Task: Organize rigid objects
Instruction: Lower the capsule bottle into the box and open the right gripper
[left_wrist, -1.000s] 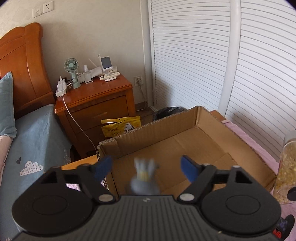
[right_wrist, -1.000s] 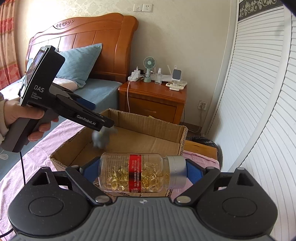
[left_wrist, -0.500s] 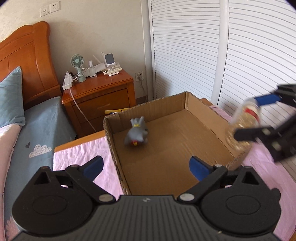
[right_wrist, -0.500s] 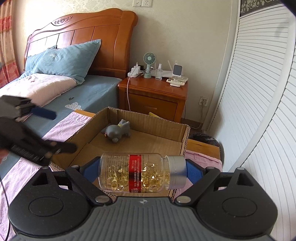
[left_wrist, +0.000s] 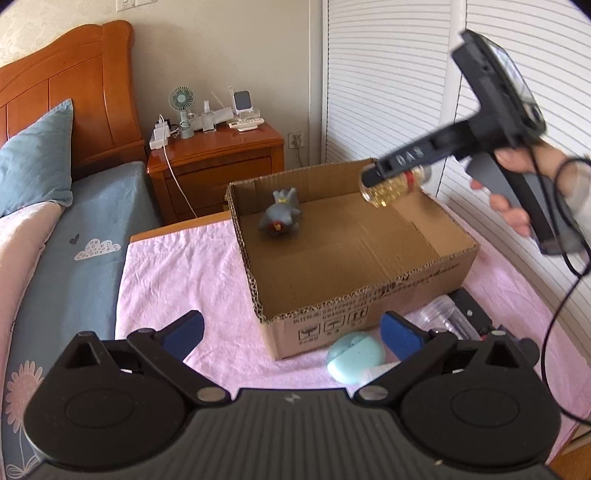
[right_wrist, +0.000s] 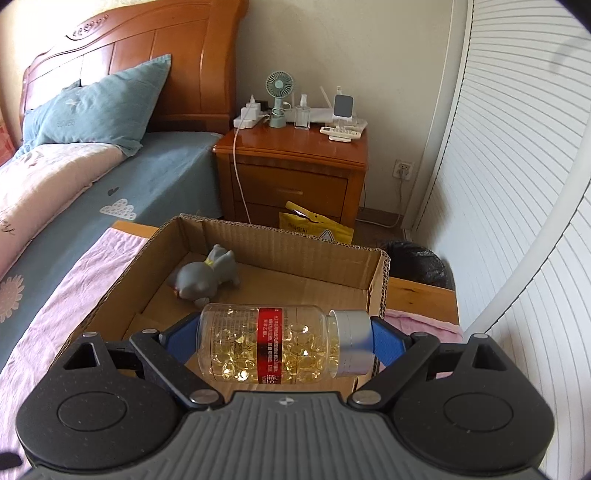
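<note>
An open cardboard box (left_wrist: 369, 299) (right_wrist: 266, 240) stands on a pink cloth, and a grey toy animal (left_wrist: 282, 214) (right_wrist: 207, 277) lies on its side in the far left corner. My right gripper (right_wrist: 284, 343) is shut endwise on a clear capsule bottle (right_wrist: 273, 343) with a red label and a silver cap. Seen from the left wrist, that bottle (left_wrist: 391, 184) hangs above the box's far right corner. My left gripper (left_wrist: 291, 332) is open and empty, back from the box's near wall, above the cloth.
A mint-green oval case (left_wrist: 354, 354), a clear plastic jar (left_wrist: 447, 317) and a black item (left_wrist: 472, 310) lie on the pink cloth (left_wrist: 177, 280) before the box. A wooden nightstand (right_wrist: 291, 173) with a fan and chargers stands behind, a bed to the left, louvred doors to the right.
My left gripper let the grey toy drop into the box, opened wide and drew back toward me. The right gripper carried the bottle forward over the box.
</note>
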